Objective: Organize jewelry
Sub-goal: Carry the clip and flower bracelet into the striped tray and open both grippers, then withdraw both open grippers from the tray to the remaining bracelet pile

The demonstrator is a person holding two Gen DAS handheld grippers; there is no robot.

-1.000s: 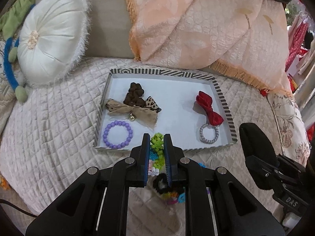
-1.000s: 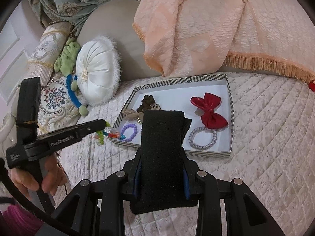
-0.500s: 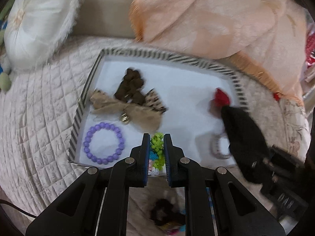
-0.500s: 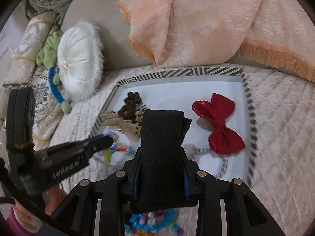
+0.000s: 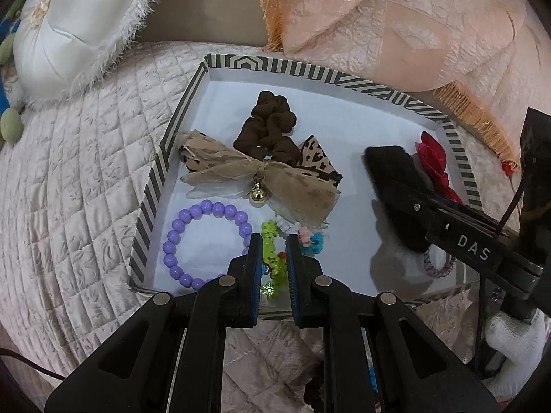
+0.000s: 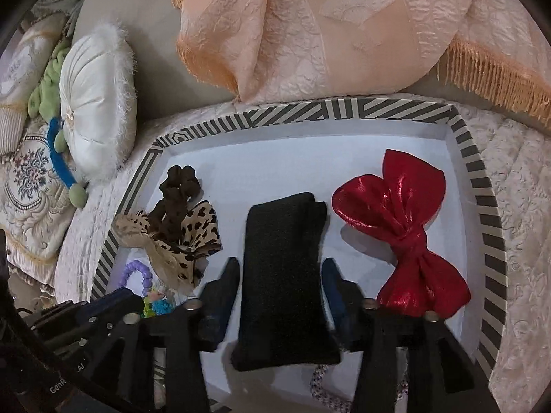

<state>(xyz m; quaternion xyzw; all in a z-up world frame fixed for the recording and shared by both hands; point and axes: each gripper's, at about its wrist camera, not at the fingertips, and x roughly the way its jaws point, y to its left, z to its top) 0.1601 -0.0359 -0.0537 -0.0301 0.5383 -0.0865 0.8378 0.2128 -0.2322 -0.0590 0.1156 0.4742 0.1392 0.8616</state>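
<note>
A striped tray [image 5: 153, 186] on the quilted bed holds a brown scrunchie [image 5: 268, 127], a tan leopard bow [image 5: 255, 175], a purple bead bracelet [image 5: 206, 241], a red bow [image 6: 403, 227] and a silver hair tie [image 5: 435, 265]. My left gripper [image 5: 273, 241] is shut on a green and multicoloured bead bracelet [image 5: 272, 251], holding it low over the tray's front. My right gripper [image 6: 280, 275] has its jaws spread with gaps beside a black fabric band [image 6: 282, 275], which sits over the tray's middle. It also shows in the left wrist view [image 5: 396, 186].
A white round cushion [image 5: 75, 20] and a peach fringed blanket [image 5: 396, 24] lie behind the tray. A patterned pillow [image 6: 31, 186] and green-blue soft toy [image 6: 58, 144] sit at far left. More hair items [image 5: 313, 392] lie on the quilt below the tray's front edge.
Both grippers have moved forward over the tray. My left one carried the green bracelet over the front edge. My right jaws have spread away from the black band.
</note>
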